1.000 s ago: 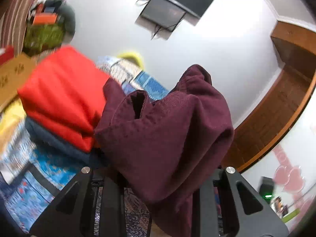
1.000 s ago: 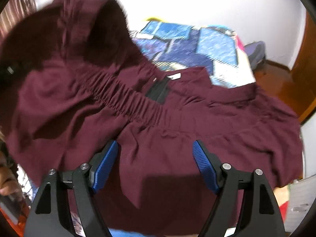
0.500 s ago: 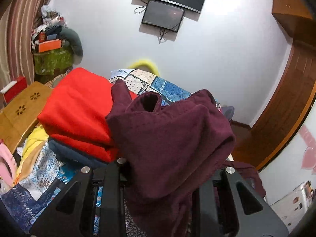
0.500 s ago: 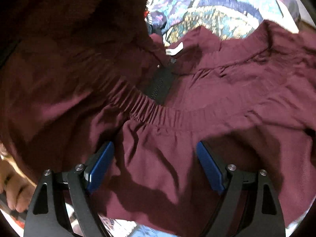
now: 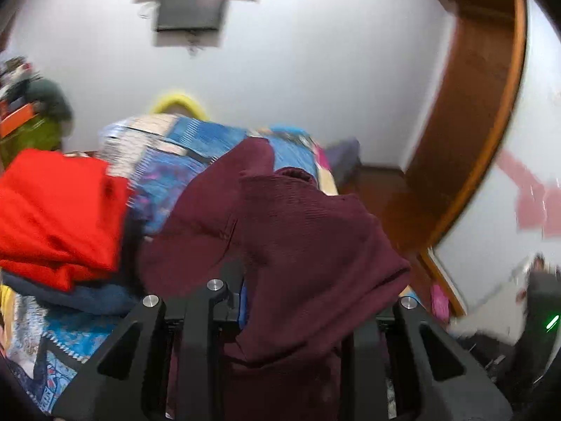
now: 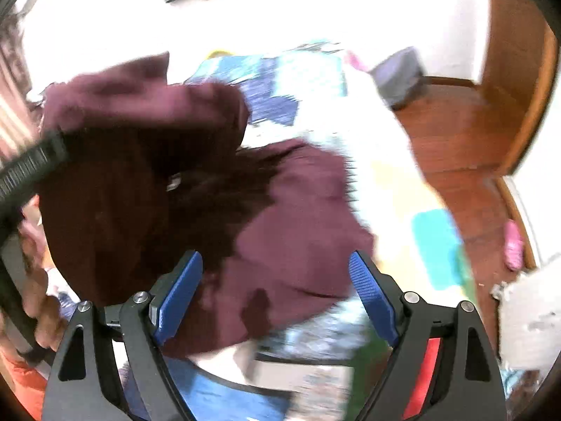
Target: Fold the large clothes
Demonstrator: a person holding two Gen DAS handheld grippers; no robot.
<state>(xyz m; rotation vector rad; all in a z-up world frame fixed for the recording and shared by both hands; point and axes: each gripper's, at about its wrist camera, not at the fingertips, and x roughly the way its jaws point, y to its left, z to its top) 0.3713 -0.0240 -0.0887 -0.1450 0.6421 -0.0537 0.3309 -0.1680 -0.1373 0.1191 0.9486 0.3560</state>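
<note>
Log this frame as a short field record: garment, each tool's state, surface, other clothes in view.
garment: maroon garment, bunched, partly lifted off the patchwork bedspread
left tool: left tool draped in maroon cloth; fingertips hidden, grip not confirmable
right tool: right tool open, blue pads apart, nothing between them, cloth just ahead
other clothes: folded red garment stacked on a dark blue one, left of the maroon garment
image quality: motion blur in both views
</note>
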